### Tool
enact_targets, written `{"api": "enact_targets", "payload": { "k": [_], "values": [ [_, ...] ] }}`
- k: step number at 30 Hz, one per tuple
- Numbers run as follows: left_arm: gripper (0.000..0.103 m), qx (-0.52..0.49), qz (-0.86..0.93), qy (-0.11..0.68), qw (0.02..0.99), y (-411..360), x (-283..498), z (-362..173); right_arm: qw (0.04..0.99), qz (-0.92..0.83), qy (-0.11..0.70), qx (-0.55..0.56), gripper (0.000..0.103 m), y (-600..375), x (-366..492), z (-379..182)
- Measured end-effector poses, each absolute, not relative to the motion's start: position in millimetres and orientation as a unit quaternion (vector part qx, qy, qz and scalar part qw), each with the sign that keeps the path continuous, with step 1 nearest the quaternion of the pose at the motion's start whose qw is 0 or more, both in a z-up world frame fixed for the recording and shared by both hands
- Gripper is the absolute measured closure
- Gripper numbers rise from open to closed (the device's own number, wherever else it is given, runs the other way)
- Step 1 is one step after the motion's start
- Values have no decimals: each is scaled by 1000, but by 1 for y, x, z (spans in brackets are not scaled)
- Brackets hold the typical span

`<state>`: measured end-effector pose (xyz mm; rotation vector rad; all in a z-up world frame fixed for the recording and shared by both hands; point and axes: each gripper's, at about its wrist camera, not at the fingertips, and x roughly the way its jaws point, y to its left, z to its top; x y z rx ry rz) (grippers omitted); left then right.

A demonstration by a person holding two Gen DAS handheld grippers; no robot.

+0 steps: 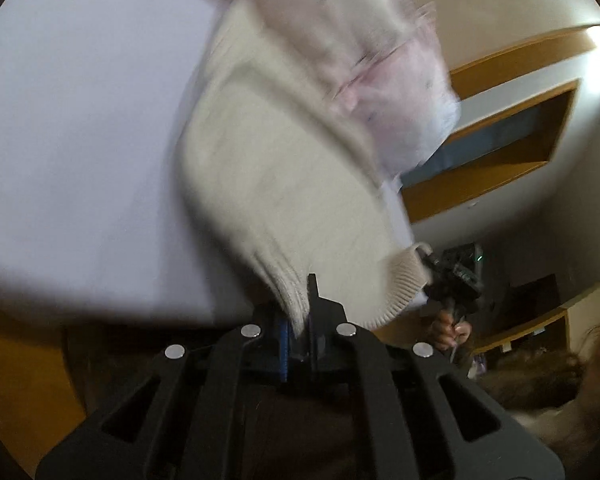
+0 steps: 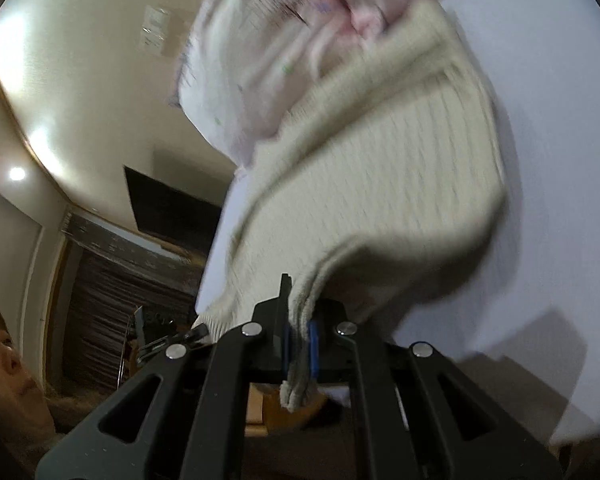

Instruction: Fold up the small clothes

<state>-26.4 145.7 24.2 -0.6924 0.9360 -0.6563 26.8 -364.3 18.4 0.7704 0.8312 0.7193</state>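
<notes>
A cream ribbed knit garment (image 1: 276,184) hangs in the air, blurred by motion, above a white table surface (image 1: 80,140). My left gripper (image 1: 300,316) is shut on its ribbed hem. My right gripper (image 2: 298,344) is shut on another part of the same hem (image 2: 296,376); the cream knit (image 2: 380,184) stretches away from it. The right gripper and the hand holding it show in the left wrist view (image 1: 452,280) at the garment's other corner. A pale pink printed garment (image 1: 396,80) lies beyond the knit, also in the right wrist view (image 2: 260,60).
The white table (image 2: 560,160) fills one side of each view. Wooden wall shelves (image 1: 500,152) and a wooden desk (image 1: 540,320) stand behind. A dark screen (image 2: 168,208) hangs on the wall. The person's face (image 2: 0,356) is at the lower left.
</notes>
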Motion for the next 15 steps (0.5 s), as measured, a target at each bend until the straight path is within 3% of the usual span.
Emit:
{"api": "enact_targets", "payload": {
  "k": [6, 11, 15],
  "values": [
    [97, -342, -249, 319, 848, 164, 109, 81, 800, 280, 291, 443, 96, -395, 128, 38],
    [97, -326, -180, 355, 858, 134, 237, 50, 782, 159, 315, 513, 96, -410, 222, -6],
    [97, -328, -150, 393, 846, 123, 279, 16, 776, 137, 311, 532, 96, -410, 252, -21]
  ]
}}
